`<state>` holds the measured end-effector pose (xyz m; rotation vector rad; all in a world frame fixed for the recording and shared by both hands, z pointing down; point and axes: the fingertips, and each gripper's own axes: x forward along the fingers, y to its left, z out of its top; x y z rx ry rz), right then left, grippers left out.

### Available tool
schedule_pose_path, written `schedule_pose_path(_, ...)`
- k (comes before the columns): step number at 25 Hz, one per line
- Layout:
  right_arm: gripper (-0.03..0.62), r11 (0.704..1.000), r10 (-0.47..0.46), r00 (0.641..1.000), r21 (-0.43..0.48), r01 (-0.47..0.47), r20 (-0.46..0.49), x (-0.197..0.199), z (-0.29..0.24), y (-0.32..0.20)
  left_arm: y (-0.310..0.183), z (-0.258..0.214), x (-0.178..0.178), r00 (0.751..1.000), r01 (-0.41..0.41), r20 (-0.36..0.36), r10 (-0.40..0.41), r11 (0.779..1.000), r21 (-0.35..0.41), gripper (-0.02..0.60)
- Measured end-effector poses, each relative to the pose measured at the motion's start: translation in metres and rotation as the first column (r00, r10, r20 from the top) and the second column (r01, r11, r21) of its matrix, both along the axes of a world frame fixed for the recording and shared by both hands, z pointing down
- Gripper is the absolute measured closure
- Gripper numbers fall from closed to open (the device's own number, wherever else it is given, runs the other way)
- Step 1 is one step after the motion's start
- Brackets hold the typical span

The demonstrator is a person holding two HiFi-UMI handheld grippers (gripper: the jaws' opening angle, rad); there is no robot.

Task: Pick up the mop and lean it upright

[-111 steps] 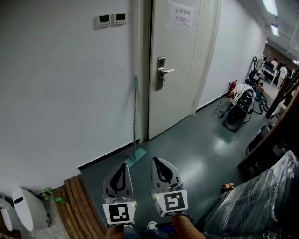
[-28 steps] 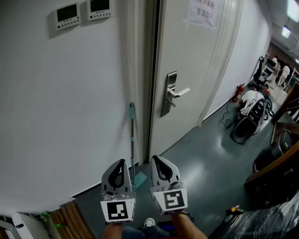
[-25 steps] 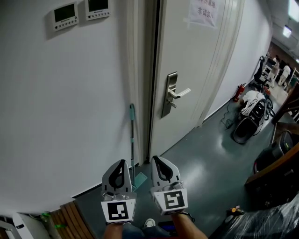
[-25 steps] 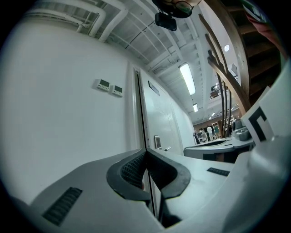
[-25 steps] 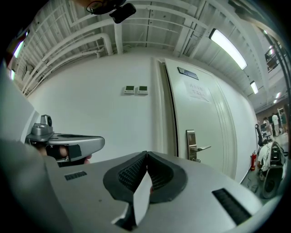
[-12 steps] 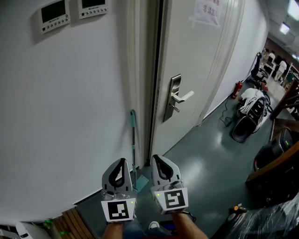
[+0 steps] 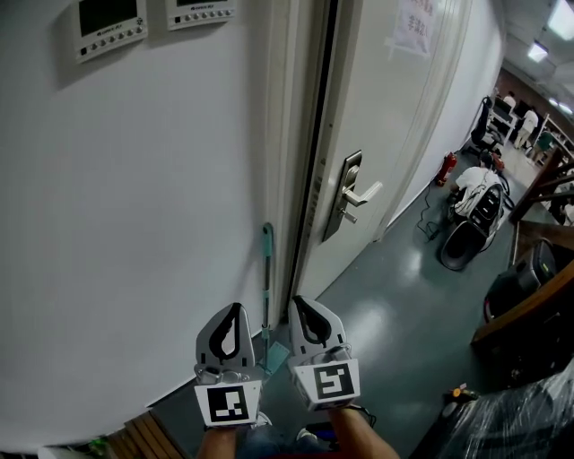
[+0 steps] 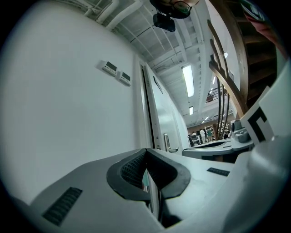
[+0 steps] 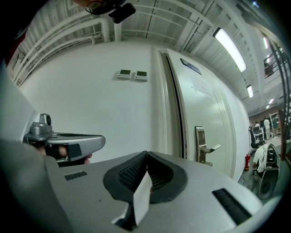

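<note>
At the far left the wall point(image 7: 134, 206) is plain, smooth and white, and two small rectangular control panels point(image 7: 108, 22) with dark screens are fixed high on it; the top of them is cut off by the edge. In the lower left corner some brown wooden slats point(image 7: 148, 435) show only partly. My left claw point(image 7: 235, 311) is grey plastic with black ribbed pads, and its jaws are together at the tips with nothing between them. Just right of it is the mop point(image 7: 266, 269). It has a thin metal pole with a teal grip on top, and it stands upright against the wall, just beside the door frame. Its flat teal head point(image 7: 276, 356) is on the floor, half hidden between my two claws. My right claw point(image 7: 300, 305) also has its jaws closed. A pale strip shows in the gap under its tips, and I cannot tell what it is. Further right is the white door point(image 7: 395, 134) with a metal lever handle point(image 7: 357, 193) and a paper notice point(image 7: 420, 27), too small to read. The floor point(image 7: 395, 305) is dark, grey-green and shiny.
</note>
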<state>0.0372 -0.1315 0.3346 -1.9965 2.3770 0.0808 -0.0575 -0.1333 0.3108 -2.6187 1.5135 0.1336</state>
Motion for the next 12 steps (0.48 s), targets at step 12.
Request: schedule_pose_path(12, 0.577, 0.998, 0.056, 0.998, -0.021, -0.056, -0.003, -0.008, 0.011, -0.025, -0.030, 0.014, -0.009, 0.999, -0.048, -0.006, 0.048, 0.998, -0.029, 0.569)
